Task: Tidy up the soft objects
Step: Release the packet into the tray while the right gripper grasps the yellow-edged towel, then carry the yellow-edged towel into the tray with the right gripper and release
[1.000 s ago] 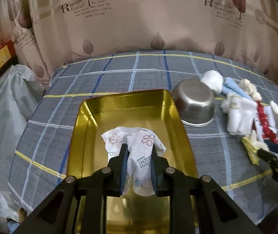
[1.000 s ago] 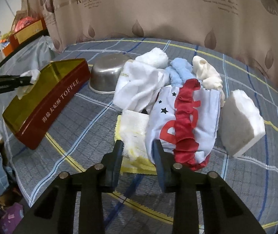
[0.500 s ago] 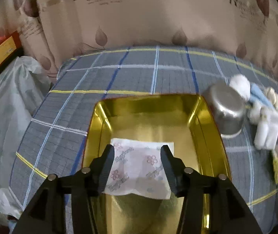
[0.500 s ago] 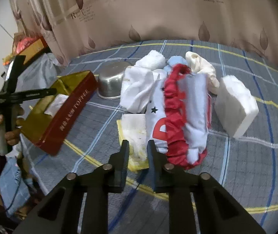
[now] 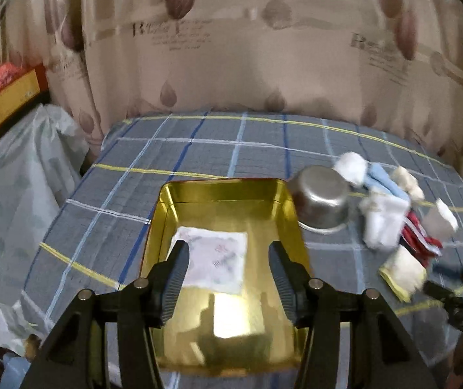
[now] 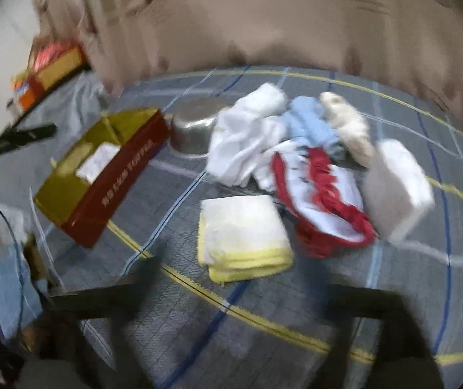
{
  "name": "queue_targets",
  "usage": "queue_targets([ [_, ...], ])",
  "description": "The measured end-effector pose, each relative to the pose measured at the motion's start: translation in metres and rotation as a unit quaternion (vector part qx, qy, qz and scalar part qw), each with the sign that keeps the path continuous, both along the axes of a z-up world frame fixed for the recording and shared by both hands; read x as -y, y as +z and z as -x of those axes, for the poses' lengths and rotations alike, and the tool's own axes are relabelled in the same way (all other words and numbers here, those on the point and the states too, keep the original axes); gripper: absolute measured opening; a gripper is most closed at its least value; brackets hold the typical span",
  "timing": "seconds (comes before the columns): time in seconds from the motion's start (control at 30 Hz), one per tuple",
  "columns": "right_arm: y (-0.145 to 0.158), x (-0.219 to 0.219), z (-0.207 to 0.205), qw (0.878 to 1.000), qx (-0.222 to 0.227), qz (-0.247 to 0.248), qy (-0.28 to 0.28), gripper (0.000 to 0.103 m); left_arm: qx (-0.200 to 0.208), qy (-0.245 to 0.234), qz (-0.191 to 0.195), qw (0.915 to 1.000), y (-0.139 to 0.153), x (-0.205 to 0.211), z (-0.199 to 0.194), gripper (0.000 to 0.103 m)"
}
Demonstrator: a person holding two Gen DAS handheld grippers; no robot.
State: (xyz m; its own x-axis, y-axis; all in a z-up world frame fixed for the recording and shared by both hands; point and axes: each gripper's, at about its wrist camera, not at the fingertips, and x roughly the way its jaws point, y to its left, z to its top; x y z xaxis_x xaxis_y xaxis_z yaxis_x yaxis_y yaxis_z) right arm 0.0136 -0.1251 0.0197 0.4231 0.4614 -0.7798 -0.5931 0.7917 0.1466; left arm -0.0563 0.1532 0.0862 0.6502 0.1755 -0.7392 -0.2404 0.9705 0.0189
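Left gripper (image 5: 228,256), jaws apart and empty, above the printed tissue pack (image 5: 217,261) lying flat in the gold tin (image 5: 288,227). Right gripper (image 6: 234,278), jaws just opened wide, blurred; yellow-edged folded cloth (image 6: 243,236) at 12 o'clock between them, unpressed.

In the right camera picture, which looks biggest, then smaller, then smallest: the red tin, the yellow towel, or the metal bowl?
1. red tin
2. yellow towel, though it lies nearer the camera, so it may look larger than it is
3. metal bowl, partly hidden behind the white cloth

Left tool (image 5: 228,259) jaws apart, empty; right tool (image 6: 231,278) just opened wide.
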Motion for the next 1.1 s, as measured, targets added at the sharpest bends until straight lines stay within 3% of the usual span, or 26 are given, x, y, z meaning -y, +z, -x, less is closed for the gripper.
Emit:
queue_targets([
  [0.13, -0.005, -0.029, -0.001, 0.996, 0.043, 0.071, 0.034, 0.102, 0.004, -0.017, 0.002, 0.9999, 0.009, 0.024, 0.026, 0.054],
  [0.17, -0.009, -0.034, -0.003, 0.995, 0.043, 0.084, 0.043, 0.095, 0.006, -0.024, 0.016, 0.9996, 0.011, 0.028, 0.034, 0.054],
  [0.2, -0.016, -0.037, -0.008, 0.995, 0.023, 0.088, 0.047, 0.081, 0.006, -0.025, 0.022, 0.9994, 0.012, 0.029, 0.040, 0.054],
  [0.23, -0.021, -0.037, -0.011, 0.995, 0.006, 0.090, 0.049, 0.040, 0.005, -0.024, 0.029, 0.9993, 0.012, 0.031, 0.047, 0.054],
  [0.33, -0.017, -0.037, -0.007, 0.994, 0.017, 0.095, 0.058, 0.022, 0.005, -0.019, 0.047, 0.9987, 0.012, 0.030, 0.065, 0.054],
  [0.6, 0.052, -0.046, 0.002, 0.997, 0.022, -0.008, 0.070, 0.017, 0.017, 0.068, 0.055, 0.9960, 0.005, 0.003, 0.119, 0.054],
  [0.77, 0.091, -0.117, -0.016, 0.992, 0.024, -0.061, 0.109, 0.017, 0.029, 0.107, 0.022, 0.9936, 0.003, -0.005, 0.133, 0.055],
  [0.9, 0.082, -0.192, -0.036, 0.988, 0.007, -0.061, 0.144, 0.017, 0.031, 0.115, 0.006, 0.9929, 0.001, -0.008, 0.136, 0.055],
  [1.1, 0.026, -0.281, -0.063, 0.987, -0.006, 0.008, 0.160, 0.017, 0.040, 0.118, -0.007, 0.9922, 0.001, -0.012, 0.137, 0.056],
])
